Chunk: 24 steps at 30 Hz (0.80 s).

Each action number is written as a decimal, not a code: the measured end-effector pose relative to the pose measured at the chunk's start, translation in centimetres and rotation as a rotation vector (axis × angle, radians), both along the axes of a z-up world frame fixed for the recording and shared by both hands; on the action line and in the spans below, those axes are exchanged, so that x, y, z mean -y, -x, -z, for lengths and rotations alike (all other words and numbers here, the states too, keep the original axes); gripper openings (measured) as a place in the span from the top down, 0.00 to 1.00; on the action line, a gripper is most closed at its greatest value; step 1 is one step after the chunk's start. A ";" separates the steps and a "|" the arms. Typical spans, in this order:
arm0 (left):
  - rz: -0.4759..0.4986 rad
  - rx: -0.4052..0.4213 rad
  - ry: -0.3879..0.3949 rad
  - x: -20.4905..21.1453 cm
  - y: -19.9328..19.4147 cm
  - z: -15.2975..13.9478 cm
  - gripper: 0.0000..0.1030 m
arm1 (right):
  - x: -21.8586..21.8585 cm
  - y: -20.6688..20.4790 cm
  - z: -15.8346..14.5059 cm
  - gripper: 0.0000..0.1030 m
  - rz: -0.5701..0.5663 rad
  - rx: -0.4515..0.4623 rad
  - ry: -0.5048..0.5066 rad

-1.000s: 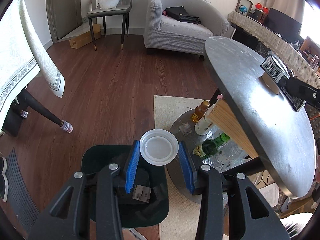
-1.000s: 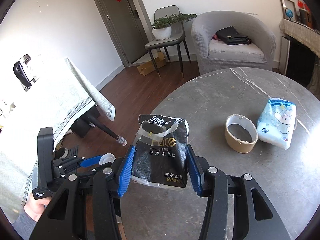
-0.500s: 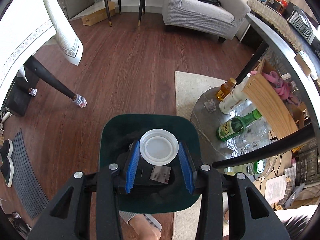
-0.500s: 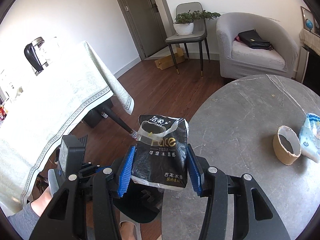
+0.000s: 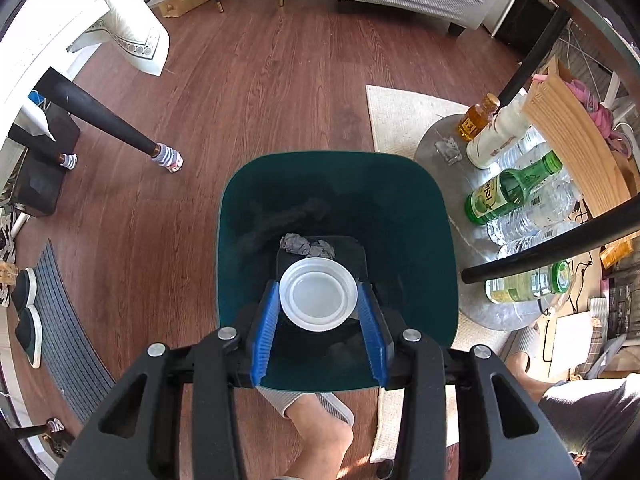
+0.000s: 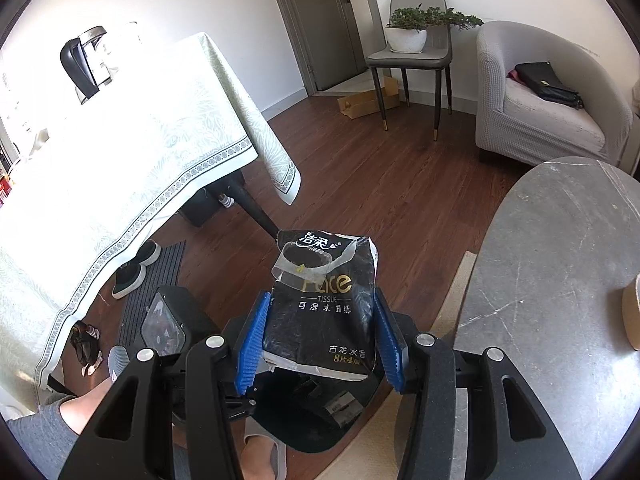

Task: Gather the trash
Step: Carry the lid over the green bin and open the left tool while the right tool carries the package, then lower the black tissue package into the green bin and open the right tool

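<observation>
From the left wrist, over reddish wood-plank floor [image 5: 260, 80], the left gripper [image 5: 318, 312] clamps a round translucent plastic lid [image 5: 318, 294] above the dark green bin [image 5: 416, 208], whose shadowed bottom holds what looks like crumpled grey paper [image 5: 306, 245]. From the right wrist, beside the grey marbled round table [image 6: 560, 264], the right gripper [image 6: 320, 340] grasps a glossy black tissue pack [image 6: 326, 312], which hides most of the bin below.

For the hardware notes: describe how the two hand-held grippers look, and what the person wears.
Both the left gripper and the right gripper are matte black plastic frames with cut-out linkage arms, silver bolt heads at the pivots, and ridged blue fingers. No cables show. The person wears a grey sleeve and grey shorts.
</observation>
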<state>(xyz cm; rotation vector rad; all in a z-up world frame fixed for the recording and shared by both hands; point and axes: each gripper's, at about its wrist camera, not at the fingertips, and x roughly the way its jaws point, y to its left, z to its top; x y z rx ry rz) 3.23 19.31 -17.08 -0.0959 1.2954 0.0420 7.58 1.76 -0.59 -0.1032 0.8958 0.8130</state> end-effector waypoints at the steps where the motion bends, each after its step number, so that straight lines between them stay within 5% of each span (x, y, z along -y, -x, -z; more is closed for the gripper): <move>1: 0.001 -0.004 0.002 -0.2 0.1 0.2 0.53 | -0.4 0.1 0.2 0.51 -0.005 -0.002 0.006; 10: -0.021 0.028 0.011 -2.1 1.1 -0.7 0.49 | -3.1 0.2 2.1 0.51 -0.032 -0.023 0.061; 24: -0.130 0.238 0.070 -5.3 2.2 -7.6 0.53 | -6.4 0.9 6.9 0.51 -0.095 -0.064 0.214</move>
